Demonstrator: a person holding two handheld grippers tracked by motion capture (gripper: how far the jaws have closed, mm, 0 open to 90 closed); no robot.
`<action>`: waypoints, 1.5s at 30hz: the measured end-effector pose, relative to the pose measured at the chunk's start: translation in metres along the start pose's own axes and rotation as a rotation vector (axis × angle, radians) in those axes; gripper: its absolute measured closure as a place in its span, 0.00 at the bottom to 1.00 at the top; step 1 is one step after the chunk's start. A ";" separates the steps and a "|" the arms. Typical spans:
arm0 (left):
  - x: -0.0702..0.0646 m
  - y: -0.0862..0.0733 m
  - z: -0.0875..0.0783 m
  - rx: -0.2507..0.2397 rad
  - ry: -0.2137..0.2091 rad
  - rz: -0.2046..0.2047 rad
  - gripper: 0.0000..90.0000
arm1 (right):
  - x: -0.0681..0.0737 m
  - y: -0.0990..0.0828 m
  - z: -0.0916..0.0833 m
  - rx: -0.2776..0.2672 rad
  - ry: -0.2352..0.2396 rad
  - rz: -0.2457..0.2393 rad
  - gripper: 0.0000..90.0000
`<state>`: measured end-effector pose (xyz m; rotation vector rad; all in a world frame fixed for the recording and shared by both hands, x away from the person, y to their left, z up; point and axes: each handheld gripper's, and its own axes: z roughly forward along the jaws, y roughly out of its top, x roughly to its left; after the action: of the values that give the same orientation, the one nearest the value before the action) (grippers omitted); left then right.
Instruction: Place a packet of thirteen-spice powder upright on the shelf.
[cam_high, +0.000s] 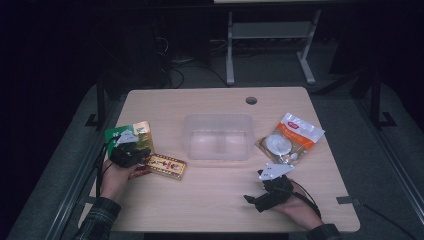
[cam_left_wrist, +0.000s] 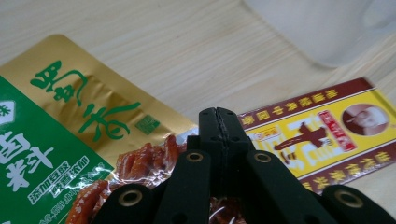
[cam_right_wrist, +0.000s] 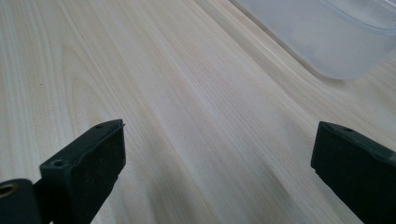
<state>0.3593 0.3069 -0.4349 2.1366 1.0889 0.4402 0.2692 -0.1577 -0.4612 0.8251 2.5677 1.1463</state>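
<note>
My left gripper (cam_high: 136, 152) (cam_left_wrist: 218, 112) is shut, its jaws pressed flat together. It lies low over the right edge of a green and gold snack packet (cam_high: 134, 131) (cam_left_wrist: 70, 116) with red strips behind a clear window. I cannot tell whether the packet's film is pinched. A yellow and dark red packet (cam_high: 167, 166) (cam_left_wrist: 322, 135) lies just right of the jaws. My right gripper (cam_high: 251, 201) (cam_right_wrist: 217, 140) rests open near the front right of the wooden table (cam_high: 210, 200), with bare wood between its jaws.
A clear plastic container (cam_high: 217, 120) (cam_left_wrist: 327, 32) (cam_right_wrist: 327, 42) stands at the table's middle. To its right lies a white and orange bag (cam_high: 290, 140). A round cable hole (cam_high: 251, 100) sits near the far edge. Beyond the table are dark floor and desk legs.
</note>
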 end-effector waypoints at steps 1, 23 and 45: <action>0.001 0.000 0.002 0.013 0.008 0.009 1.00 | 0.000 0.000 0.000 0.000 0.000 0.000 0.03; -0.025 0.000 0.021 0.103 -0.136 0.085 1.00 | -0.001 0.000 -0.002 -0.005 -0.008 -0.002 0.05; -0.066 0.014 0.016 0.086 -0.214 0.204 1.00 | -0.002 0.000 -0.002 0.000 -0.016 -0.011 0.05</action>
<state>0.3375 0.2411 -0.4357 2.3210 0.7863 0.2527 0.2696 -0.1598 -0.4605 0.8159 2.5561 1.1323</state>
